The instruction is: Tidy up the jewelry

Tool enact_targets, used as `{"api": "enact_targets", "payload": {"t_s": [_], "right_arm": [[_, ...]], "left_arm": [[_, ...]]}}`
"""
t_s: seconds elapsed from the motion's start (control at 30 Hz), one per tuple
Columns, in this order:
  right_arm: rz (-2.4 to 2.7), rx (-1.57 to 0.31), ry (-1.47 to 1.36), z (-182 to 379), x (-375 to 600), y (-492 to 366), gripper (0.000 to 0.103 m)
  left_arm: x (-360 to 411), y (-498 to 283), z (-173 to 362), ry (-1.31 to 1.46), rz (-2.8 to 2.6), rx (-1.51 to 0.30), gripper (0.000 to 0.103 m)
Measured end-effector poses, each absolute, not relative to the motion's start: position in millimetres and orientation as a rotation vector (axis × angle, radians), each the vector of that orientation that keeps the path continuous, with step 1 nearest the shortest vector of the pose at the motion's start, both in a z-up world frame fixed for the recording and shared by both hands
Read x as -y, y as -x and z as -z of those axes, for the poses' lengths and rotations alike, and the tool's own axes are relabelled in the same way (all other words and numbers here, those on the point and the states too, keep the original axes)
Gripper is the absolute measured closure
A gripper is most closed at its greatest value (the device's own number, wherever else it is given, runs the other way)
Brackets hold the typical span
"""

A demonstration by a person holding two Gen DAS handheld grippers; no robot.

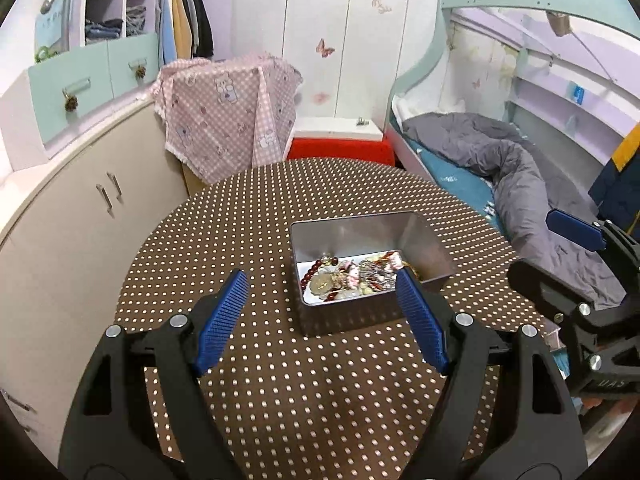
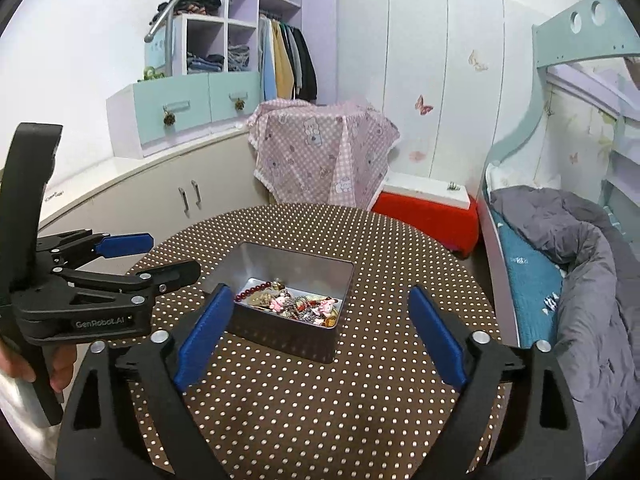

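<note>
An open metal tin (image 1: 424, 246) stands on the round brown polka-dot table (image 1: 248, 240). Inside lies a heap of jewelry (image 1: 352, 278): red beads, gold pieces, pink charms. In the right wrist view the tin (image 2: 288, 336) and jewelry (image 2: 296, 304) sit just beyond my fingers. My left gripper (image 1: 322, 280) is open and empty, hovering in front of the tin. My right gripper (image 2: 320, 296) is open and empty, also near the tin. The right gripper shows at the right edge of the left view (image 1: 576, 232); the left gripper shows at the left of the right view (image 2: 160, 258).
A beige cabinet (image 1: 80, 208) curves along the left. A pink checked cloth (image 1: 228, 116) covers something behind the table. A red box with a white lid (image 1: 340, 140) stands beside it. A bed with a grey duvet (image 1: 520, 176) is at the right.
</note>
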State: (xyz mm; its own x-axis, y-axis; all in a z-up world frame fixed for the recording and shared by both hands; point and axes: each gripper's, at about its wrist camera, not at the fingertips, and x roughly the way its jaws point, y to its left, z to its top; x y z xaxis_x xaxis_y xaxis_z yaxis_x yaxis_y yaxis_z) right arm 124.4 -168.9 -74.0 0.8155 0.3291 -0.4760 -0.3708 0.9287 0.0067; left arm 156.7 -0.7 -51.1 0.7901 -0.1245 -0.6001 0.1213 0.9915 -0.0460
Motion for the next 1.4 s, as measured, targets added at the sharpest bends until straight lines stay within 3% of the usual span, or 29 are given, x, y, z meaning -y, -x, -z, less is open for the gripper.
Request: {"api": "enact_targets", "payload": {"t_s": [0.2, 0.8, 1.4], "right_arm": [[-0.35, -0.431, 0.074, 57, 172, -97, 0.009], [-0.321, -0.248, 0.071, 21, 173, -28, 0.008], [-0.302, -0.179, 0.073, 14, 172, -4, 0.008]], "left_arm": [[2, -124, 33, 0.005, 0.112, -0.583, 0.026], [15, -35, -18, -0.041, 0.053, -0.339, 0.015], [12, -9, -28, -0.044, 0.041, -0.27, 0.015]]}}
